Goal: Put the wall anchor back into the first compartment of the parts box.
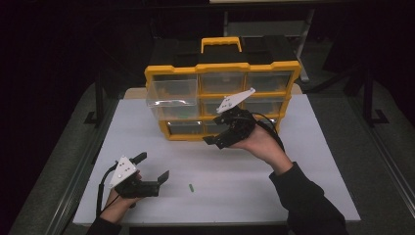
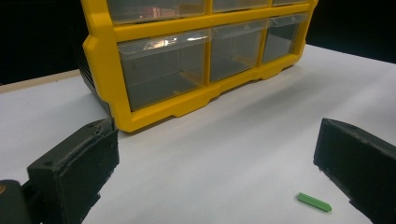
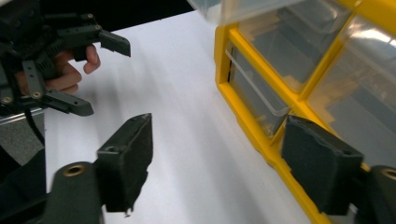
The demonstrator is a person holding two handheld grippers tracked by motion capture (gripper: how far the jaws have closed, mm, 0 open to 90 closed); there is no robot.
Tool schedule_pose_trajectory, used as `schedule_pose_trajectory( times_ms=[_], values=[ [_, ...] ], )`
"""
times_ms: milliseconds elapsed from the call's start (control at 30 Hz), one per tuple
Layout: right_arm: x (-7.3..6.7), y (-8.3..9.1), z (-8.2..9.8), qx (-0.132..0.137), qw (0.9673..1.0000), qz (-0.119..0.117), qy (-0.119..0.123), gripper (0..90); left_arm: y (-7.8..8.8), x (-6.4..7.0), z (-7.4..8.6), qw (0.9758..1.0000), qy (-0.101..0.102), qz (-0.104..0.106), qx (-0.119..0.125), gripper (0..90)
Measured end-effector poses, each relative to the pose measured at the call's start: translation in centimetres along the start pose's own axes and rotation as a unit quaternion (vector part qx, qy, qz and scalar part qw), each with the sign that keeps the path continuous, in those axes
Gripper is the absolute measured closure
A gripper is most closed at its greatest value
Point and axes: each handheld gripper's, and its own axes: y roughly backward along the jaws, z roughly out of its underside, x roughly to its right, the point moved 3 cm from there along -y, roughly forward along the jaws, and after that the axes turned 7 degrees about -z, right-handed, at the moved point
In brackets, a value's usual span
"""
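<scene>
Nearest, the left tongs [image 1: 153,166] hang wide apart above the desk [image 1: 235,196], grasping nothing, a small green piece [image 1: 191,187] lying just beside them. Farther off, the right tongs [image 1: 214,142], spread and empty, hover before the yellow drawer organizer's [image 1: 222,68] bottom row.

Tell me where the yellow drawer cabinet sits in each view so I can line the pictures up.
High view: yellow drawer cabinet at upper centre, standing at the back of the white table.
Left gripper view: across the top, its lower left corner nearest.
Right gripper view: along the right side, seen at a slant.
Shared landmark: the white table running up to the cabinet's base.
</scene>
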Motion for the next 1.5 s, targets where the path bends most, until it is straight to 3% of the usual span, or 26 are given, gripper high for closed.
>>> schedule_pose_trajectory(
  times_ms=[433, 733, 1033, 1233, 1267, 1500],
  values=[
    [-1.3, -3.9, 3.6, -0.009, 0.9996, -0.023, -0.013, 19.5, 0.0, -0.2, 0.0, 1.0, -0.003, -0.002, 0.004, 0.0],
    [-2.4, -6.4, 6.2, -0.033, 0.9982, -0.04, -0.031, 19.7, 0.0, -0.2, 0.0, 1.0, 0.002, -0.004, 0.005, 0.0],
    [-3.5, -8.1, 7.2, -0.041, 0.997, -0.056, -0.033, 23.5, 0.1, -0.2, 0.0, 1.0, -0.002, -0.003, 0.005, 0.0],
    [-4.1, -9.4, 7.8, -0.052, 0.996, -0.07, -0.017, 31.0, 0.1, -0.1, -0.1, 1.0, -0.004, -0.002, 0.004, 0.0],
    [-4.4, -9.8, 8.0, -0.058, 0.9951, -0.08, -0.011, 35.6, 0.1, -0.1, -0.1, 1.0, -0.006, -0.002, 0.004, 0.0],
    [-5.5, -11.2, 8.5, -0.082, 0.9914, -0.101, -0.018, 49.2, 0.1, -0.1, 0.0, 1.0, -0.006, -0.002, 0.004, 0.0]
  ],
)
